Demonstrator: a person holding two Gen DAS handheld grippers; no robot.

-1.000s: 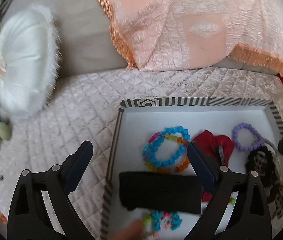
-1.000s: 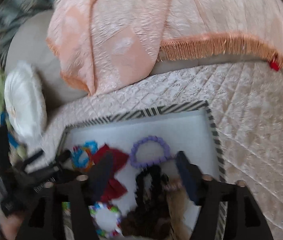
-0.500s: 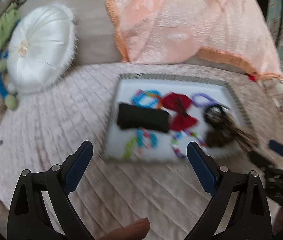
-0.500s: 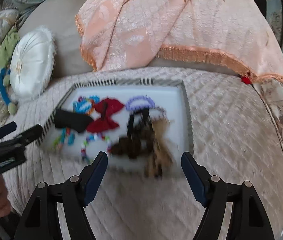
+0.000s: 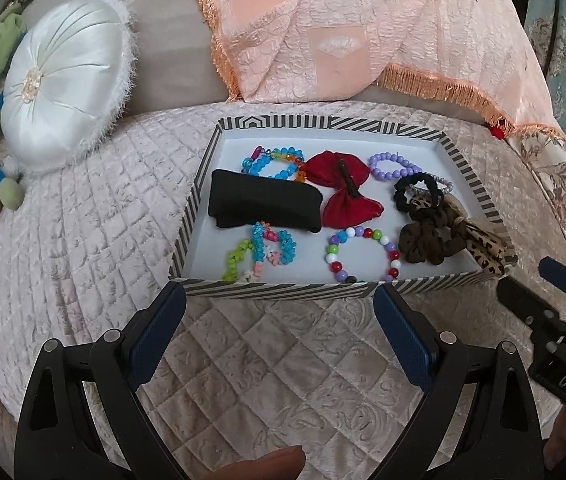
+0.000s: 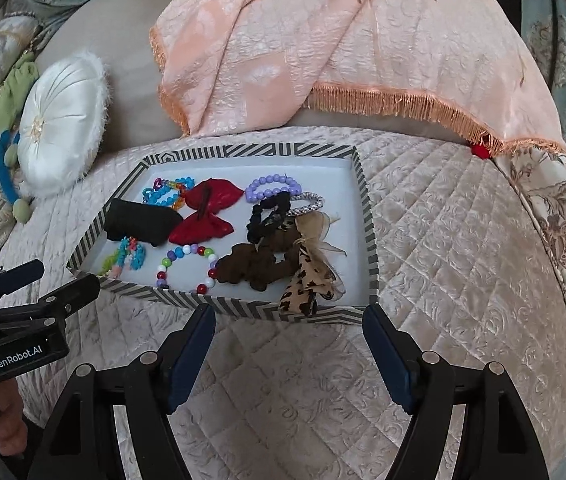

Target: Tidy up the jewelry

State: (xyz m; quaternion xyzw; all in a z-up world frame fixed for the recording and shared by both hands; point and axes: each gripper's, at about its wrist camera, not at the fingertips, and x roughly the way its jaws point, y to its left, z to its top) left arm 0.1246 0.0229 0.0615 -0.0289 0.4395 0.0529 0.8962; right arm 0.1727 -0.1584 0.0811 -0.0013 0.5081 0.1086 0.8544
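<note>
Jewelry lies inside a striped tray (image 5: 193, 208) that sits on a quilted cover (image 5: 95, 216). Along the far edge of the tray, from the left corner, are a blue bracelet (image 5: 273, 164), a red bow (image 5: 343, 190) and a purple bracelet (image 5: 393, 166). A black pouch (image 5: 263, 204) lies near the left edge and covers part of the blue bracelet, and its right end is just beside the bow. Near the front edge there is a small heap of turquoise and green beads (image 5: 261, 250), and to the right of it a bracelet of mixed colours (image 5: 363, 254). At the right edge a black scrunchie (image 5: 419, 192) lies over a silver band (image 6: 307, 204), and in front of it are a brown scrunchie (image 5: 427, 242) and a leopard bow (image 6: 307, 284), which hangs over the front edge near the right corner. The left gripper (image 5: 279, 336) is in front of the tray, above the cover, with its jaws apart and nothing between them. The right gripper (image 6: 289, 350) is also in front of the tray, near the right corner, with jaws wide apart and empty; they have just been opening a little. None of the pads touches the tray. A white round pillow (image 5: 63, 96) leans at the far left of the cover, and a peach cloth (image 5: 343, 28) with a fringe hangs behind the tray.
</note>
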